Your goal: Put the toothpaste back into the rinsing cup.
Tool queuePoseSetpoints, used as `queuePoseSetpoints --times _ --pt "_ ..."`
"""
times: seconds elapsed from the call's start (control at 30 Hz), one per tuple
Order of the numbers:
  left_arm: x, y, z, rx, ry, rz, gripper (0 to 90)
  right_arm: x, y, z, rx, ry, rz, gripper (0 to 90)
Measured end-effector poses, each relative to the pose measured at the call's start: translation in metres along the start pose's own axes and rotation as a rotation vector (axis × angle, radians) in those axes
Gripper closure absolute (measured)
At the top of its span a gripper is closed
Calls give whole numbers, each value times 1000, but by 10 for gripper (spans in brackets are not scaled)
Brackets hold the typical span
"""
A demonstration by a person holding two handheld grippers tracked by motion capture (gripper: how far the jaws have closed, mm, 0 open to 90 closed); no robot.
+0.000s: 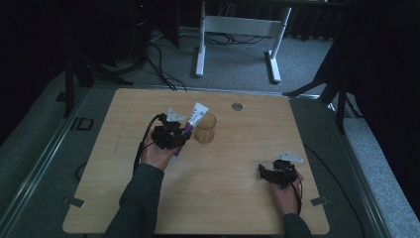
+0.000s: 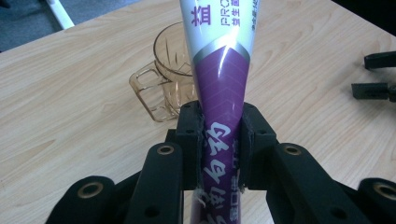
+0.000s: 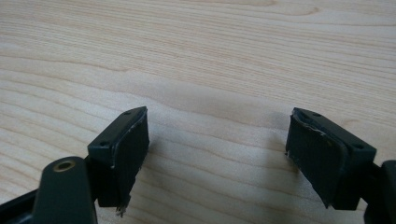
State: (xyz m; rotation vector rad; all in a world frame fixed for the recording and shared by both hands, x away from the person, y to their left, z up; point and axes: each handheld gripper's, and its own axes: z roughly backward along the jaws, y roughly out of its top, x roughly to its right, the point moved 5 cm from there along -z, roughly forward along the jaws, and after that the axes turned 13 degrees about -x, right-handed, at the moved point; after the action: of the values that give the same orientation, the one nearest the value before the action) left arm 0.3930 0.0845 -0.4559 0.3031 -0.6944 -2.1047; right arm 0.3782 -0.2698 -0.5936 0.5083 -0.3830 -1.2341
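toothpaste tube [image 2: 219, 107] betw. clamped left gripper [image 2: 219, 144] jaws

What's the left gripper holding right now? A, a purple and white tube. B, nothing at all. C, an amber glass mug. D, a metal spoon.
A: the left gripper has its fingers pressed on either side of the purple and white tube, while the amber mug stands free on the table behind it.

Both claws are black: the left claw [image 2: 219, 144] has brass-ringed screw holes along its arms, the right claw [image 3: 217, 154] frayed pad edges (lower corner, toward seven o'clock). Grey sleeves, black cables.
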Motion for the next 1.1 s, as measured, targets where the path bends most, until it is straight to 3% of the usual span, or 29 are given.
queuePoseSetpoints --times 0.4,1.1 --pt "-2 4 4 67 -1 33 731 0 0 0 0 0 0 214" --pt "-3 11 7 116 -1 70 730 0 0 0 0 0 0 214"
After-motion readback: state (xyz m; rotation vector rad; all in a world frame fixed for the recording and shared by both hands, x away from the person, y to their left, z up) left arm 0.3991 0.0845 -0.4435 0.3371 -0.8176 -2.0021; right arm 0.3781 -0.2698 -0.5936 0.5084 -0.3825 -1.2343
